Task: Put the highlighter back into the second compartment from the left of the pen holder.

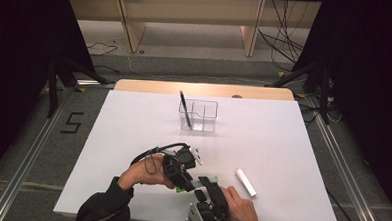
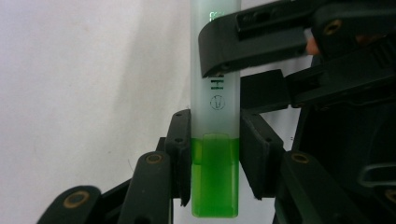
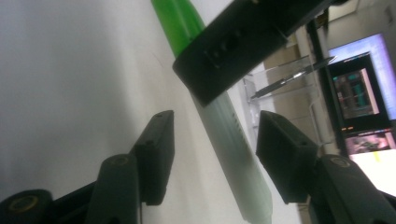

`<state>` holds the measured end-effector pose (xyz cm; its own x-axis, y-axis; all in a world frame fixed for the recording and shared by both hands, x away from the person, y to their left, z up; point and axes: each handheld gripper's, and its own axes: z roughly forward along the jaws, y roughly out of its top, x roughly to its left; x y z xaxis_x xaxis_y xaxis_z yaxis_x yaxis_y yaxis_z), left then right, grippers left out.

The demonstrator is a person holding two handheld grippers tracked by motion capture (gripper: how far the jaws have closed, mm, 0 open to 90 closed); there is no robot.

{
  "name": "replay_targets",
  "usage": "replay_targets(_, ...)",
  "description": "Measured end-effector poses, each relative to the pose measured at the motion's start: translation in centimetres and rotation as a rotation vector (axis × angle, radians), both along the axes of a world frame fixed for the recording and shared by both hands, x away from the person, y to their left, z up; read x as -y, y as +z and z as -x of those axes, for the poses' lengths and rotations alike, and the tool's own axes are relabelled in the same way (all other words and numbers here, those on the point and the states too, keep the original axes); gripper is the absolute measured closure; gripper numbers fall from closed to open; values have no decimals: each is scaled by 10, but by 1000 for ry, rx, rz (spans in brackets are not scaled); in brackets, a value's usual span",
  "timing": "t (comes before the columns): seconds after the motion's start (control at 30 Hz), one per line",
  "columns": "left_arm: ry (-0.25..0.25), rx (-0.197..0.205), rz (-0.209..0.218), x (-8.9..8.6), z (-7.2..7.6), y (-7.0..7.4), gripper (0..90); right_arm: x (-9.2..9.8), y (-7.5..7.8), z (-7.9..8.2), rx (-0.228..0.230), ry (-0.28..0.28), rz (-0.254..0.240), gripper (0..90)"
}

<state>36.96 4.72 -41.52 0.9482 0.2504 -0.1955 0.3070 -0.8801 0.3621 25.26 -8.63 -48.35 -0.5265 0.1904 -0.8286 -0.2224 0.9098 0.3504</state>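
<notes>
My left gripper [image 2: 215,154] clamps the green highlighter [image 2: 215,116] at its green end, near the table's [image 1: 133,123] near edge. My right gripper [image 3: 212,154] straddles its frosted cap, jaws half open, not touching.

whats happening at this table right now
A person works with a hand-held gripper in each hand over a white table. The left hand-held gripper is clamped on a pale translucent highlighter with a green end. The right hand-held gripper straddles the pale end of the marker, and its pads do not touch it. A white cylindrical cap-like piece lies on the table to the right. Farther back stands a clear plastic organiser with a dark pen leaning in it.
</notes>
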Motion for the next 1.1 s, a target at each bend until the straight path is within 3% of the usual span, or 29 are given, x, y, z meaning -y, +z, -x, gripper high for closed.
replay_targets(0.27,-17,-14,-3,3,2,1,667,-3,-5,3,82,2,74,591)
replay_targets(0.73,-26,-47,-18,6,3,-2,667,-5,-11,7,125,9,121,696)
replay_targets(0.97,-25,-58,-24,6,2,-4,666,-6,-16,8,179,46,189,743)
replay_targets(1.1,-20,-62,-20,5,2,-3,665,-6,-18,9,185,48,204,765)
